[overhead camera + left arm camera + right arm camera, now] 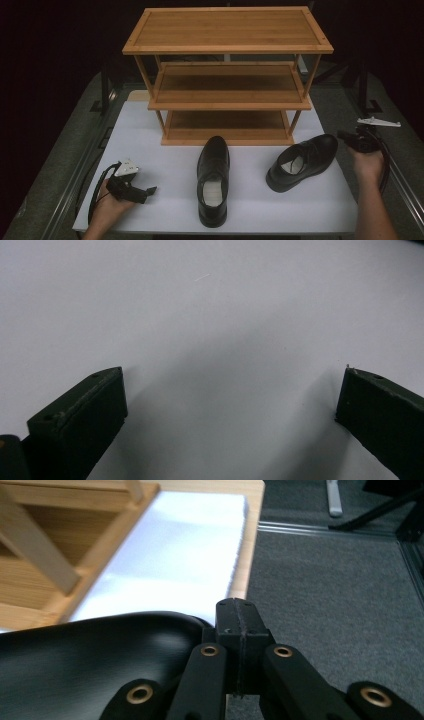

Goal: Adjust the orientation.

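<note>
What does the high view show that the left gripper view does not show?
High view: the three-tier wooden rack, two black shoes, one in the middle and one at the right, and the right hand-held gripper beside that shoe's toe.

Left gripper view: from close up, the left hand-held gripper with its jaws wide apart and nothing between them.

Both: the white table surface and the left hand-held gripper.

Black shoes (213, 181) (glossy), honey-brown rack (227, 75)
</note>
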Demonstrator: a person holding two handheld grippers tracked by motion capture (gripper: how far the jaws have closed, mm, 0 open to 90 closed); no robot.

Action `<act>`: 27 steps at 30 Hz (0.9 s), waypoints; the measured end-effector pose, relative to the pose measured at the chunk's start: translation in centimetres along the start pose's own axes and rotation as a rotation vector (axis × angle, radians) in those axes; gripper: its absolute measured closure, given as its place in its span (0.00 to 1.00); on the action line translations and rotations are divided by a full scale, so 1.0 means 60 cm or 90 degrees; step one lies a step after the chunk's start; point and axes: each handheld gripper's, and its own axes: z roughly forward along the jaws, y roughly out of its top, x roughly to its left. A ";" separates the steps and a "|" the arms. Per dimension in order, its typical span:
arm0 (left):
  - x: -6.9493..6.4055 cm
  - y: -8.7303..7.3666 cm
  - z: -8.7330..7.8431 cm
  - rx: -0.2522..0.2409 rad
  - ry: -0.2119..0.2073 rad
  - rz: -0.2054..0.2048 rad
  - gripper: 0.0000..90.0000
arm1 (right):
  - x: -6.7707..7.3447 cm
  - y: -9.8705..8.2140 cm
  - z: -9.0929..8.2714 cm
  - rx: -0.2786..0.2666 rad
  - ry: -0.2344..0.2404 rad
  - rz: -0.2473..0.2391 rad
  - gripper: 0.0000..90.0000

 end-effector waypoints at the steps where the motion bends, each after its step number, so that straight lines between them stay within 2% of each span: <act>1: 0.000 0.000 0.000 0.000 0.000 0.000 0.00 | -0.004 -0.001 0.004 -0.001 -0.008 0.004 1.00; 2: 0.000 0.000 0.000 0.000 0.000 0.000 0.00 | -0.011 0.000 0.009 -0.007 -0.007 0.015 1.00; 4: 0.000 0.000 0.000 0.000 0.000 0.000 0.00 | -0.014 0.001 0.012 -0.004 -0.010 0.015 1.00; 10: 0.000 0.000 0.000 0.001 0.000 0.001 0.00 | -0.019 -0.002 0.037 0.034 0.002 0.024 1.00; 11: 0.000 0.000 0.000 0.001 0.000 0.000 0.00 | -0.019 -0.002 0.037 0.034 0.002 0.024 1.00; 12: 0.000 0.000 0.000 0.001 0.000 0.000 0.00 | -0.019 -0.004 0.040 0.040 0.014 0.023 1.00; 17: 0.000 0.000 0.000 0.001 0.000 0.000 0.00 | -0.013 -0.004 0.040 0.039 0.019 0.017 1.00; 22: 0.000 0.000 0.000 0.001 0.000 0.000 0.00 | 0.003 -0.001 0.045 0.041 0.043 -0.005 1.00; 27: 0.000 0.000 0.000 0.001 0.000 0.000 0.00 | 0.034 -0.004 0.046 0.030 0.076 -0.023 1.00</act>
